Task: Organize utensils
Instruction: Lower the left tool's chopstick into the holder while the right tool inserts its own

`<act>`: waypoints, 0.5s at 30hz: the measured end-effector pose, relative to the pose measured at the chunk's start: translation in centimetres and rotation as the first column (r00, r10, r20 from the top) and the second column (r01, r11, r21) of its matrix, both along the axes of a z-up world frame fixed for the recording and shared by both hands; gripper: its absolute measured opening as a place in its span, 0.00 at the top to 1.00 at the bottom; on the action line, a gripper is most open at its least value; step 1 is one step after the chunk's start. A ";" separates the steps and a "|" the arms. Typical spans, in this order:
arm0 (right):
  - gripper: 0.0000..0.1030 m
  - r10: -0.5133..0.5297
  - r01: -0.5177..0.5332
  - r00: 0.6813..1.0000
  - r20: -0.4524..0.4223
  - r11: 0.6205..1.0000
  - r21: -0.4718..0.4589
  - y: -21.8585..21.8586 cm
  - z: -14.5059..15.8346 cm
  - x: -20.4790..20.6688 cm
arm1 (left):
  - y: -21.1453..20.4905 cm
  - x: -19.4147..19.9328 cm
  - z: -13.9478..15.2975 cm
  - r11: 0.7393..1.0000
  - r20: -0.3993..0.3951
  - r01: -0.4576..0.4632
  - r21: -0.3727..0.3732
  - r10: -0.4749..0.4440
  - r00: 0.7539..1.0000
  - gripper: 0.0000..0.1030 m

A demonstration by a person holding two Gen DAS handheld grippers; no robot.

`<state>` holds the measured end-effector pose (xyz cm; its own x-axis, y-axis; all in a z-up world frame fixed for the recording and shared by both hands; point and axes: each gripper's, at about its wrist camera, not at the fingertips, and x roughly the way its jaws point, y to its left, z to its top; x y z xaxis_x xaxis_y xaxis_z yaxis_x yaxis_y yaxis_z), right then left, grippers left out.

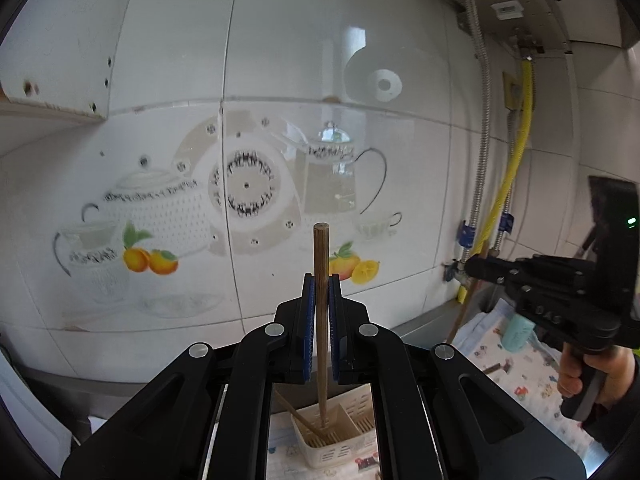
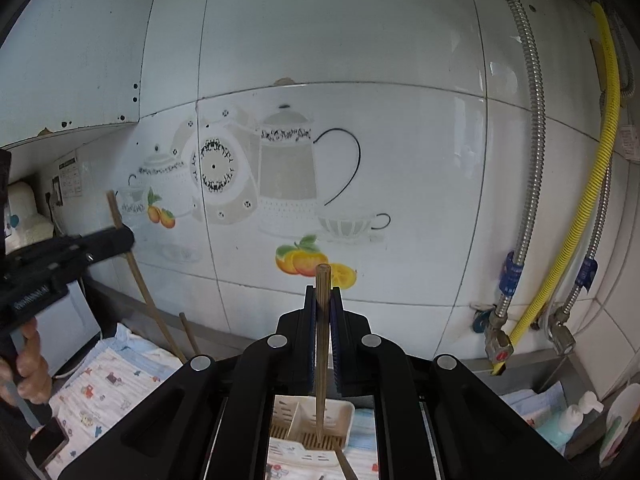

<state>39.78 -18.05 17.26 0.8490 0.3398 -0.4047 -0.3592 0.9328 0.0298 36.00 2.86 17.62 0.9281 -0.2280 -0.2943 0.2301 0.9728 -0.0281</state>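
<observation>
The left hand-held gripper (image 1: 321, 292) is clamped on an upright wooden chopstick (image 1: 321, 264), whose lower end stands in the slotted cream utensil holder (image 1: 340, 436) directly below. The right hand-held gripper (image 2: 323, 304) likewise pinches a second chopstick (image 2: 322, 320), its tip in that holder (image 2: 308, 420) beneath the closed fingers.
</observation>
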 end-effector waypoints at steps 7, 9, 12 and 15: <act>0.94 0.014 -0.015 0.999 -0.047 1.000 -0.005 0.6 -2.6 1.0 | 0.1 2.2 -3.9 1.000 -0.095 -0.005 -0.006 0.005 0.996 0.95; 0.94 0.012 -0.013 0.997 -0.073 1.000 -0.017 0.7 -3.7 1.2 | 0.2 2.6 -5.0 1.000 -0.124 -0.002 -0.002 0.002 0.992 0.94; 0.94 0.013 -0.015 0.994 -0.104 1.000 -0.027 0.7 -5.0 1.4 | 0.5 2.8 -6.0 1.000 -0.145 -0.003 -0.012 0.001 0.989 0.94; 0.92 0.009 -0.014 0.993 -0.114 0.999 -0.042 0.7 -5.5 1.2 | 0.7 2.6 -6.4 1.000 -0.151 0.003 -0.022 -0.006 0.988 0.92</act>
